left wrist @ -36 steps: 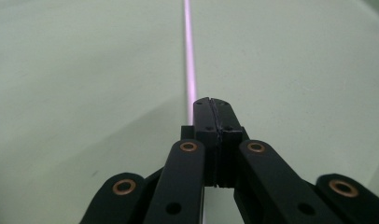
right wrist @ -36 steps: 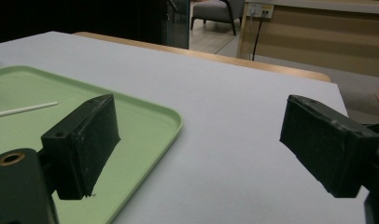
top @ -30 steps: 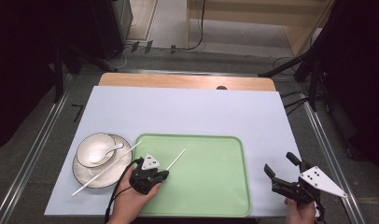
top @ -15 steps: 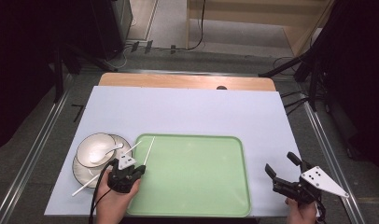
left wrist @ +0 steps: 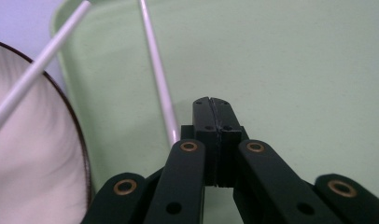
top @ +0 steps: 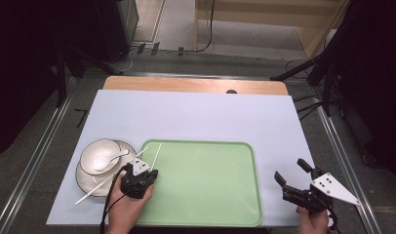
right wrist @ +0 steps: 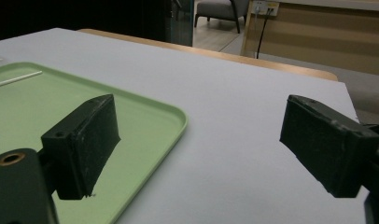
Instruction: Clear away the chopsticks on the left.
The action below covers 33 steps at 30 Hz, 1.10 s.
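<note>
A white chopstick (top: 155, 155) lies on the near-left corner of the pale green tray (top: 220, 204), its far end pointing away from the person, its near end just beside the left tool (top: 139, 176), whose jaws are pressed flat together with nothing between them; in the left gripper view the stick (left wrist: 158, 79) runs up the tray just to the left of the clenched jaws. A second white chopstick (top: 96, 188) rests slantwise across the dark-rimmed white plate (top: 84, 175) left of the tray, its far tip reaching the tray's left edge. A white bowl (top: 99, 155) sits on that plate with a white spoon (top: 110, 160) inside. The tray stands on the near half of the light grey desk (top: 196, 117). At the near-right, off the tray and over the desk's edge, the right tool (top: 294, 184) hangs with its jaws spread wide and empty, held by a hand (top: 313, 222) at the bottom of the high view
</note>
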{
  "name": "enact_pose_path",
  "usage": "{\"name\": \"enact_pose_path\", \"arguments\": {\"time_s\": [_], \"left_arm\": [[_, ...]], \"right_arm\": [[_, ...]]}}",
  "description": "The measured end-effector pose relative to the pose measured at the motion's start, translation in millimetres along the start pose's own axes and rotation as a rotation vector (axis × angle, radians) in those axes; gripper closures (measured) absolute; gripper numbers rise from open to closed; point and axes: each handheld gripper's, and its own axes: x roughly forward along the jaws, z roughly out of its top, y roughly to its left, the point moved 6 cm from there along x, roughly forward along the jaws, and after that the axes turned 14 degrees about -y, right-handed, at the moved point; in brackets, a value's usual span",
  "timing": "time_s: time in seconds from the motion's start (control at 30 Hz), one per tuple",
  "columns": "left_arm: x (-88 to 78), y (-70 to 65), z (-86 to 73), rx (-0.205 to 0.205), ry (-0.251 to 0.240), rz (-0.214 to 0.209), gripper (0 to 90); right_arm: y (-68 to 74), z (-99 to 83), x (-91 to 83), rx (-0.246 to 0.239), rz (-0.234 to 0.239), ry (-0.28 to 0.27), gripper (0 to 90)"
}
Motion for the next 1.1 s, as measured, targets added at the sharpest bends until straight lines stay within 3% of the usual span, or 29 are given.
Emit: {"name": "enact_pose_path", "arguments": {"time_s": [0.13, 0.27, 0.47, 0.6, 0.7, 0.8, 0.87, 0.97, 1.1], "left_arm": [[-1.6, 6.0, -0.8, 0.032, 0.0, 0.072, 90.0], [-2.8, 9.4, -1.4, 0.024, 0.001, 0.083, 90.0], [-5.4, 11.4, -2.1, -0.024, -0.009, 0.023, 90.0], [-12.7, 11.7, 0.6, -0.037, -0.023, -0.058, 89.6], [-22.8, 12.6, 3.2, -0.066, -0.055, -0.14, 71.1], [-35.5, 13.3, 7.4, -0.106, -0.094, -0.253, 56.8], [-45.8, 16.3, 9.0, -0.098, -0.106, -0.302, 45.1], [-60.9, 26.5, 8.5, -0.079, -0.134, -0.289, 30.7], [-80.8, 46.9, 5.3, -0.082, -0.168, -0.265, 28.8]], "right_arm": [[-0.9, -0.4, -0.4, 0.003, -0.001, 0.001, 11.5], [-1.8, 0.1, -1.0, 0.002, -0.002, -0.002, 11.5], [-2.2, 0.6, -1.4, -0.002, -0.003, -0.003, 11.5], [-2.5, 0.6, -1.6, 0.004, -0.005, -0.003, 11.5], [-2.4, 0.8, -2.0, 0.007, -0.007, -0.004, 11.5], [-2.3, 1.2, -2.3, 0.005, -0.005, -0.004, 11.5], [-2.2, 1.4, -2.6, 0.005, -0.005, -0.004, 11.5], [-3.0, 1.5, -3.0, 0.003, -0.005, -0.004, 11.5], [-4.5, 1.7, -3.3, 0.003, -0.006, -0.008, 11.5]]}}
